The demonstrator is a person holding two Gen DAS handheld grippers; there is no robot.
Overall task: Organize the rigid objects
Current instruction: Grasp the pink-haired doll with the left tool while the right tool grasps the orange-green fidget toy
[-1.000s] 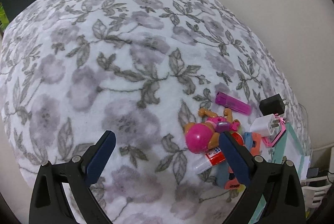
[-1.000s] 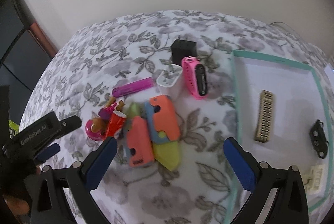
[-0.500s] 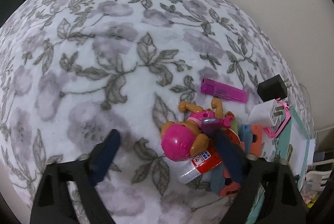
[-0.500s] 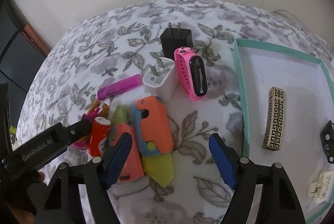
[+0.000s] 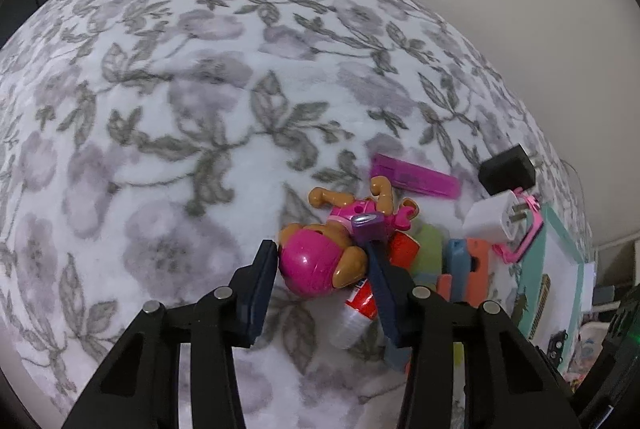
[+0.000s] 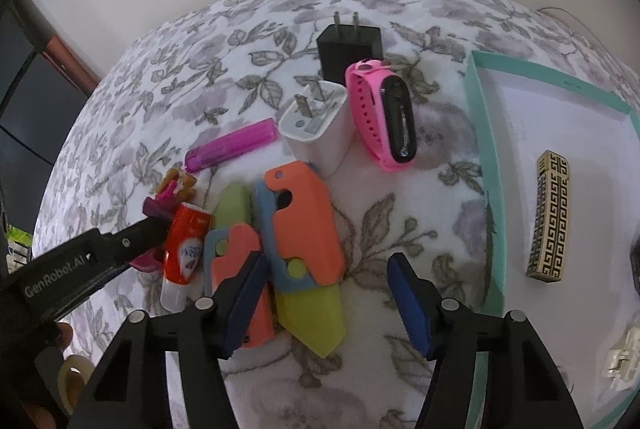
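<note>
A toy dog [image 5: 320,263] with a pink helmet lies on the flowered cloth, and my left gripper [image 5: 320,253] has its closing jaws around the head, both pads touching its sides. In the right wrist view the large orange, blue and yellow-green toy knife [image 6: 300,229] lies between the fingers of my right gripper [image 6: 328,261]. Those jaws are also closing. The left pad sits over a smaller orange knife [image 6: 236,257], and a gap remains at the right pad. The left gripper's black body [image 6: 80,265] reaches in beside a red glue stick [image 6: 184,249].
A purple lighter [image 6: 232,149], a white charger [image 6: 316,121], a black charger [image 6: 350,45] and a pink wristband [image 6: 380,117] lie behind the knives. A teal-rimmed tray [image 6: 480,133] at the right holds a gold patterned bar [image 6: 550,217] and small parts.
The left gripper came in over the toy dog and its jaws narrowed around the head. The right gripper dropped toward the orange knives and its jaws narrowed too.
</note>
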